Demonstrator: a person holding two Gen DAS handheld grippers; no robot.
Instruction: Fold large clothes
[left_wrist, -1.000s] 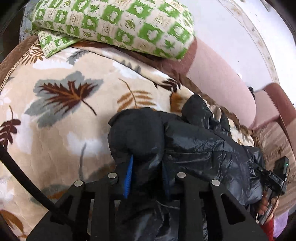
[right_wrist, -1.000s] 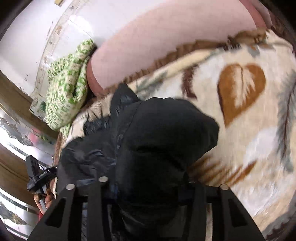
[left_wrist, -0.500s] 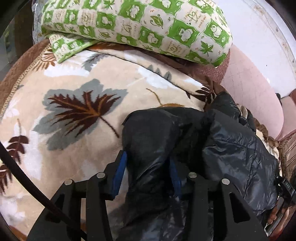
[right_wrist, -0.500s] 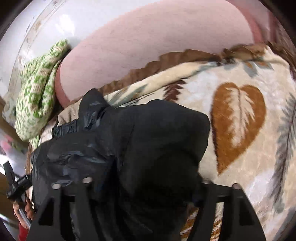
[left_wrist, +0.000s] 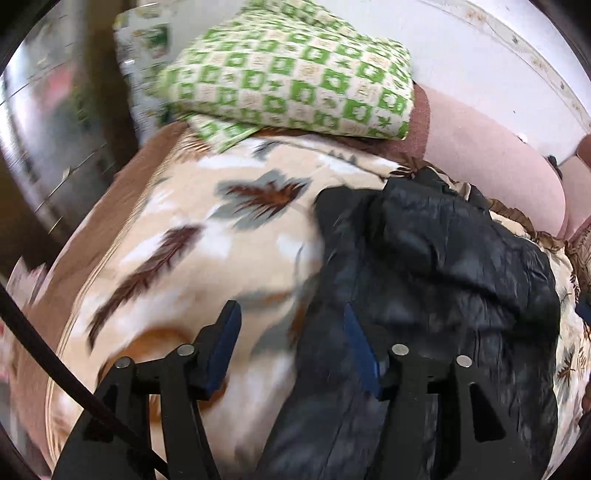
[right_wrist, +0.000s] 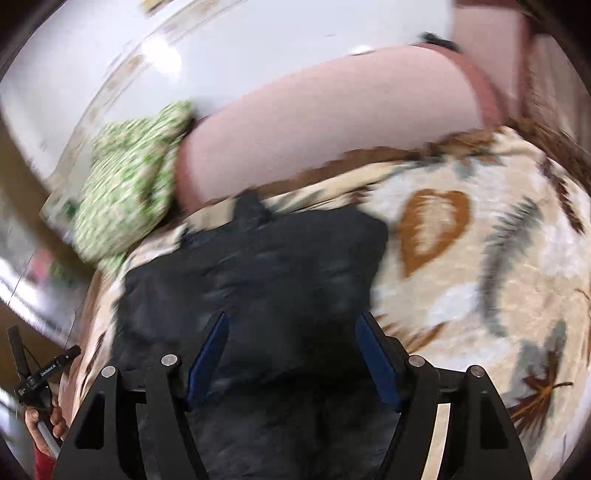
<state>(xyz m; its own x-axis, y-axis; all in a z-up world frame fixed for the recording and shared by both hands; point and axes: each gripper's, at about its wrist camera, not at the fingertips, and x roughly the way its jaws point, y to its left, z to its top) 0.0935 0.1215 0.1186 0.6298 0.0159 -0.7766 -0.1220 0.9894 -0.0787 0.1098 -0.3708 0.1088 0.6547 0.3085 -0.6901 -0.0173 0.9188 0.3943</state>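
Observation:
A black puffy jacket (left_wrist: 443, 273) lies bunched on a beige leaf-print blanket (left_wrist: 192, 251). It also shows in the right wrist view (right_wrist: 258, 273). My left gripper (left_wrist: 291, 317) is open, its jaws wide apart over the jacket's left edge, holding nothing. My right gripper (right_wrist: 290, 325) is open too, its blue-padded jaws spread just above the jacket's near part. Both views are motion-blurred.
A green-and-white checked pillow (left_wrist: 291, 77) lies at the back left against the pink sofa backrest (left_wrist: 491, 173). The pillow (right_wrist: 129, 192) and backrest (right_wrist: 332, 129) show in the right view too. The other hand and gripper handle (right_wrist: 33, 384) sit at left.
Both grippers have opened and let go of the jacket, which now lies flat on the blanket. Both have pulled back a little; the left one shifted left.

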